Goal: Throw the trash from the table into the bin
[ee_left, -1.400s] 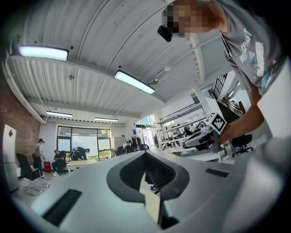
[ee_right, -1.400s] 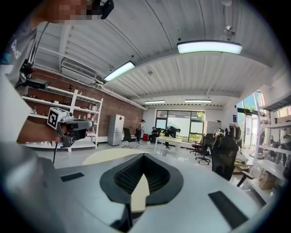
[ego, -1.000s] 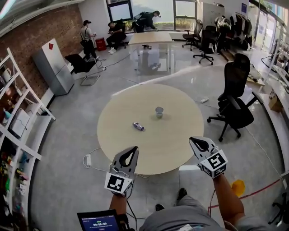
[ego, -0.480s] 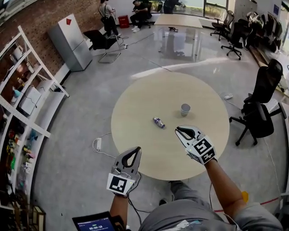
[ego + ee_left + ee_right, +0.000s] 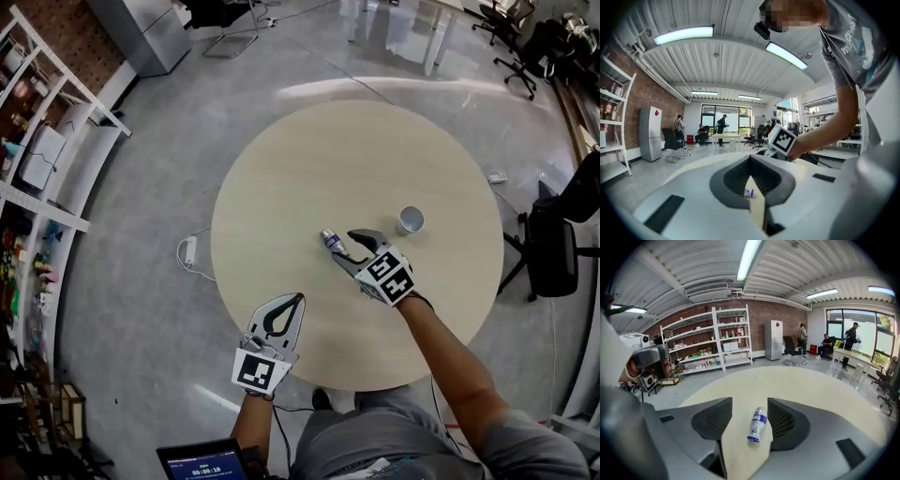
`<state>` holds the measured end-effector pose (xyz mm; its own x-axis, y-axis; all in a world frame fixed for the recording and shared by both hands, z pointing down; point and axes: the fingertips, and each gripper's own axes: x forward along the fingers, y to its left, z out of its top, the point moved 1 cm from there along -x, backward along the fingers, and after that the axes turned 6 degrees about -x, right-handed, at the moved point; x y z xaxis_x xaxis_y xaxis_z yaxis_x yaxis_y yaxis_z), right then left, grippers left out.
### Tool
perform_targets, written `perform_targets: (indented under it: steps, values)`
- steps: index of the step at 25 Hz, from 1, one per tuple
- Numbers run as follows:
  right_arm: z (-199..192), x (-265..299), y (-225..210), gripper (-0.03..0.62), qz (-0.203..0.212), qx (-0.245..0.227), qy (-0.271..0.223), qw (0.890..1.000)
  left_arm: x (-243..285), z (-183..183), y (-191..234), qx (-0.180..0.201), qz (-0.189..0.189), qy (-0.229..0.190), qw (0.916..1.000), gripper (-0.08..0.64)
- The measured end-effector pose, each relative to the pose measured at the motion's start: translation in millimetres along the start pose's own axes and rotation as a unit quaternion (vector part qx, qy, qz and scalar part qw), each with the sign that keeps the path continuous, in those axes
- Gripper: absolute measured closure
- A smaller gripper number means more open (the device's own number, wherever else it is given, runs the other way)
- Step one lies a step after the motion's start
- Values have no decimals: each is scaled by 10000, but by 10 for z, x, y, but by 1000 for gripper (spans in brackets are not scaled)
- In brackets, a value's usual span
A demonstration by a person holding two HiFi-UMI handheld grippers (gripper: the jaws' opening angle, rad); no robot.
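A small silver can with a blue label [image 5: 330,240] lies on its side on the round beige table [image 5: 281,178]. My right gripper [image 5: 349,249] is low over the table with its jaws opening. The can [image 5: 758,423] lies between them, clear of both pads [image 5: 712,420]. A grey cup [image 5: 410,220] stands upright to the right of that gripper. My left gripper [image 5: 298,299] hovers at the near part of the table, shut and empty. In the left gripper view [image 5: 750,165] the can [image 5: 748,192] shows far off through the slit. No bin is in view.
A black office chair [image 5: 555,246] stands right of the table. White shelves [image 5: 42,178] line the left wall. A power strip [image 5: 189,250] lies on the floor left of the table. A tablet [image 5: 202,461] sits at the bottom edge.
Both grippers have moved forward and down over the table. The right one has reached the can and opened its jaws around it. The left one stays shut.
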<state>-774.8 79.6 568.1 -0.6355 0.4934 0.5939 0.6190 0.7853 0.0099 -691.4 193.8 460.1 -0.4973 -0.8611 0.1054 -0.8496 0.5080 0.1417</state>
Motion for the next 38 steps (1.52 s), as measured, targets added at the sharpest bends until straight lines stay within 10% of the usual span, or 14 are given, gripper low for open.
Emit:
perform_targets:
  steps: [15,24,38]
  values:
    - [-1140,1067,-85,393,541,561,1644,9833,263,-286,313,-336,140,236,9991,518]
    - [-210,215,386,394,186,463,454,9977,-244,75,86,-176,102,-49,9998,518]
    - [920,-1855,2399,394,-511,-311,-1212,9908,-2147,773,-1104,508,-213,-891,9945,518]
